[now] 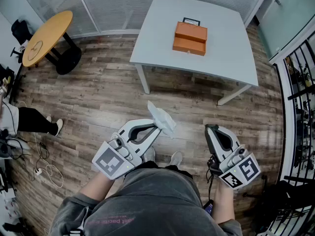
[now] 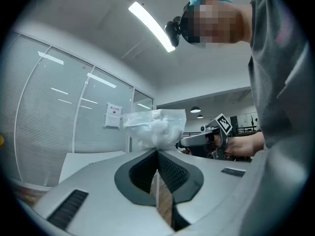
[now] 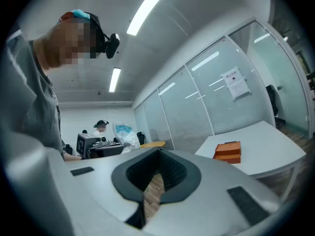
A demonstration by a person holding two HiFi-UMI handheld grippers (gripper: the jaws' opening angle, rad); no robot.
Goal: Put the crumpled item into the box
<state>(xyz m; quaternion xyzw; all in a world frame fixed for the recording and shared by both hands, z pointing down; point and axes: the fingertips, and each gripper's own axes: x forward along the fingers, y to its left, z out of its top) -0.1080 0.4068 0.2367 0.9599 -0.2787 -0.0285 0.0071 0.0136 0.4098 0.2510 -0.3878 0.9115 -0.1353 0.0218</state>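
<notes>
A crumpled white plastic wrapper (image 1: 161, 119) sticks out of my left gripper (image 1: 158, 126), which is shut on it, held low in front of the person's body. In the left gripper view the crumpled wrapper (image 2: 156, 127) rises from the closed tips. My right gripper (image 1: 210, 129) is shut with nothing in it, to the right of the left one. The orange box (image 1: 190, 38) lies closed on the white table (image 1: 221, 53), far ahead of both grippers. The right gripper view shows the box (image 3: 228, 152) on the table at right.
A round wooden table (image 1: 45, 36) stands at far left. Cables (image 1: 47, 171) lie on the wood floor at left. A black rack (image 1: 300, 87) lines the right side. Another person's leg and shoe (image 1: 37, 123) show at the left edge.
</notes>
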